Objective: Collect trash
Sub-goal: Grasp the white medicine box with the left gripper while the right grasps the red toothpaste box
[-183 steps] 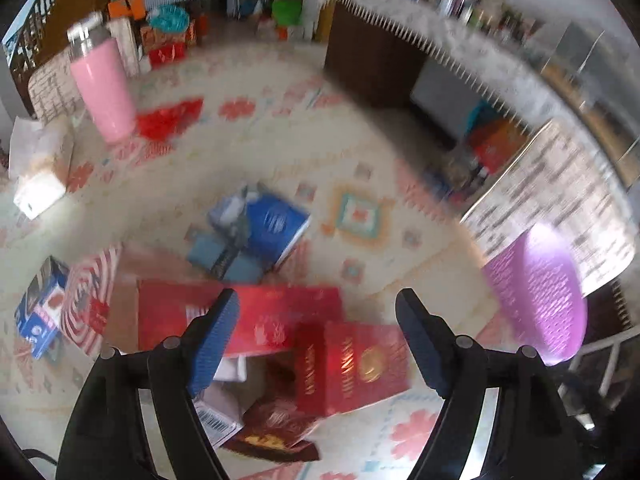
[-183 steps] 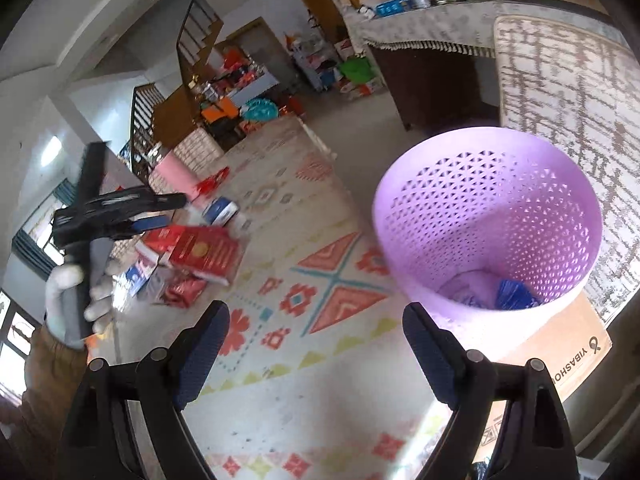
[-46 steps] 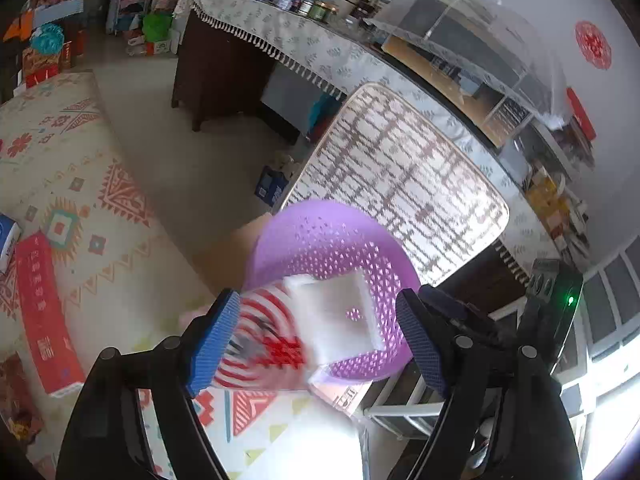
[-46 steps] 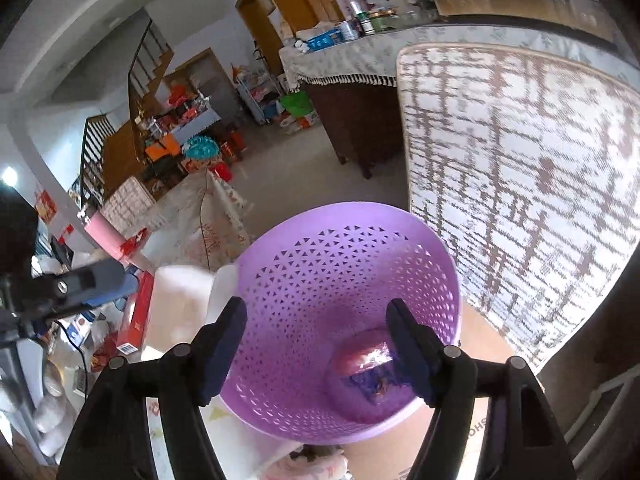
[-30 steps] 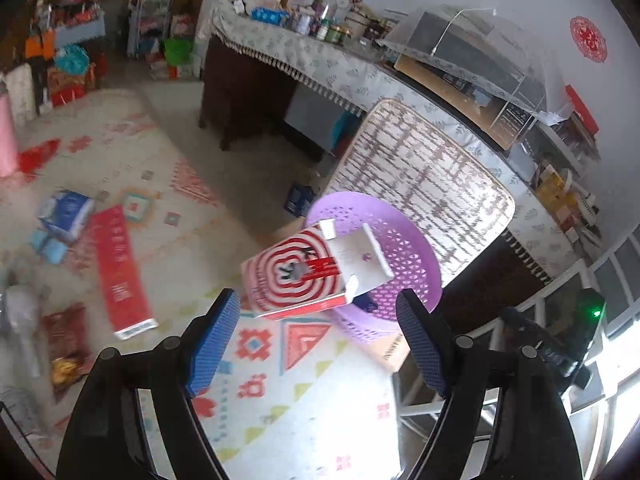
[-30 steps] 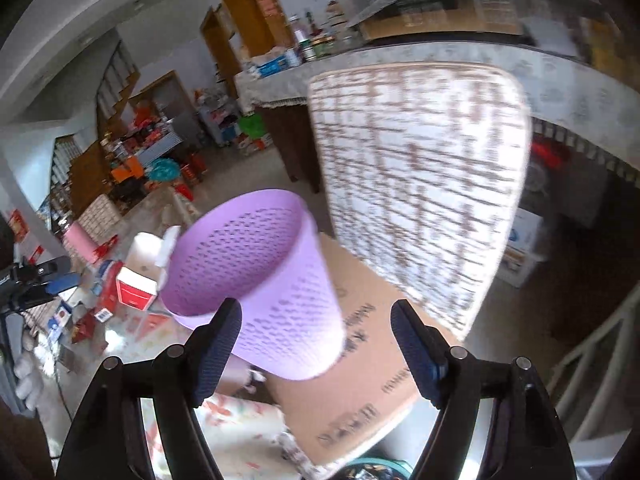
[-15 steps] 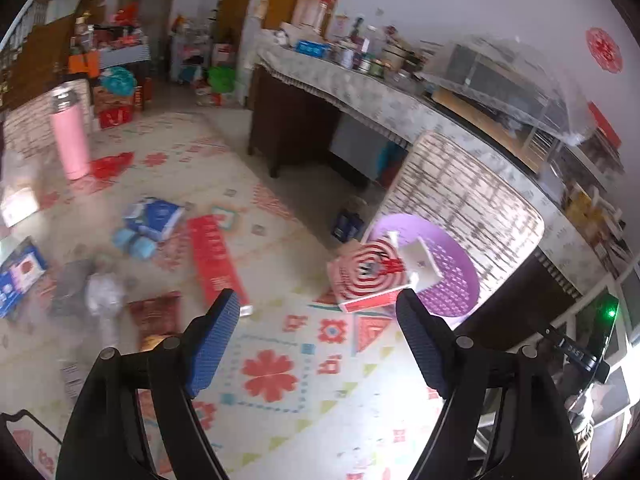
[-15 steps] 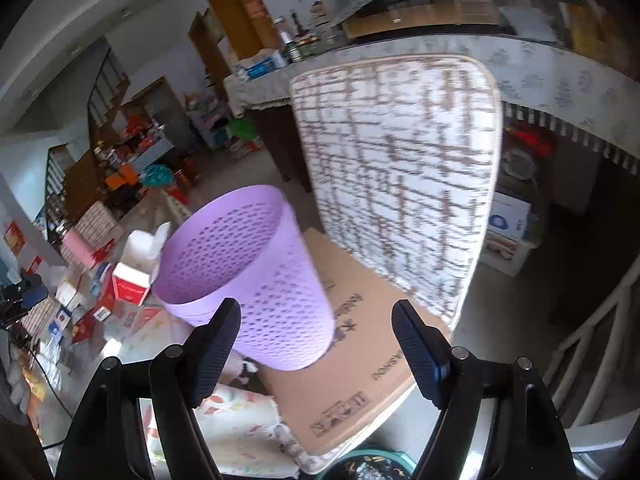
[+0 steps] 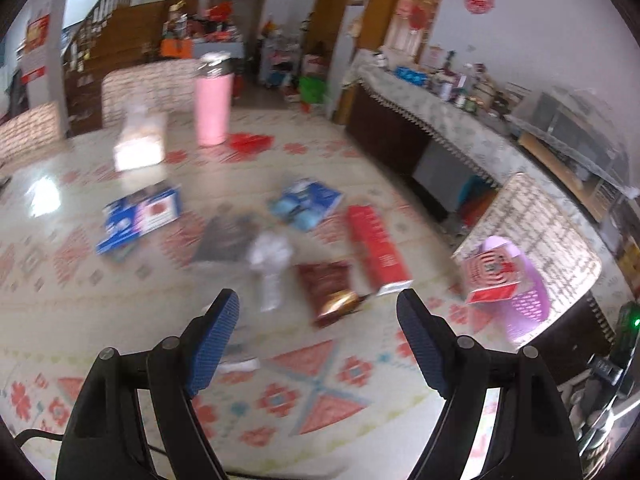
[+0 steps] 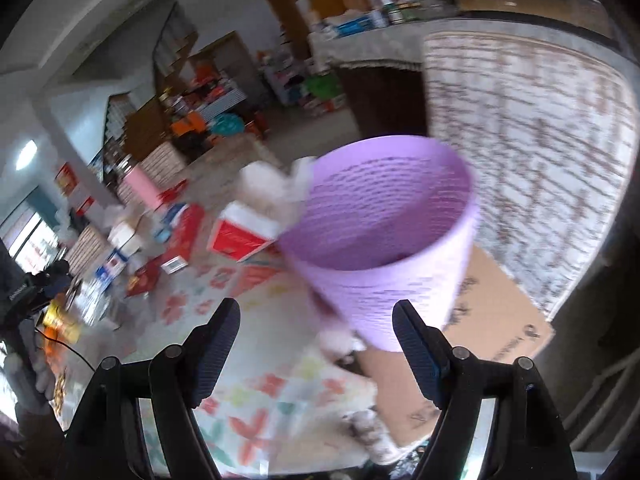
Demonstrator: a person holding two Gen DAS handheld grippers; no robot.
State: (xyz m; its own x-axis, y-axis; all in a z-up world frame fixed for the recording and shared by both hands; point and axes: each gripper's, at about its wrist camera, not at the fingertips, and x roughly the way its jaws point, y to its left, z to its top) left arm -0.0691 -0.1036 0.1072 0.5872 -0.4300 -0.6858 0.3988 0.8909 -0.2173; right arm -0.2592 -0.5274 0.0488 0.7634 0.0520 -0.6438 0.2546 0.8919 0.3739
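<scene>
Lilac basket [image 10: 400,264]; red-white striped box [image 9: 492,272]; pink flask [image 9: 212,108].

Bare patterned mat [image 9: 312,384] lies open at lower centre of the left wrist view. Litter crowds mid-frame: a brown packet [image 9: 330,290], long red box [image 9: 376,244], white wrapper [image 9: 270,268]. At right, a purple basket [image 9: 524,292] and the red-striped box [image 9: 492,276] against it block the way.
</scene>
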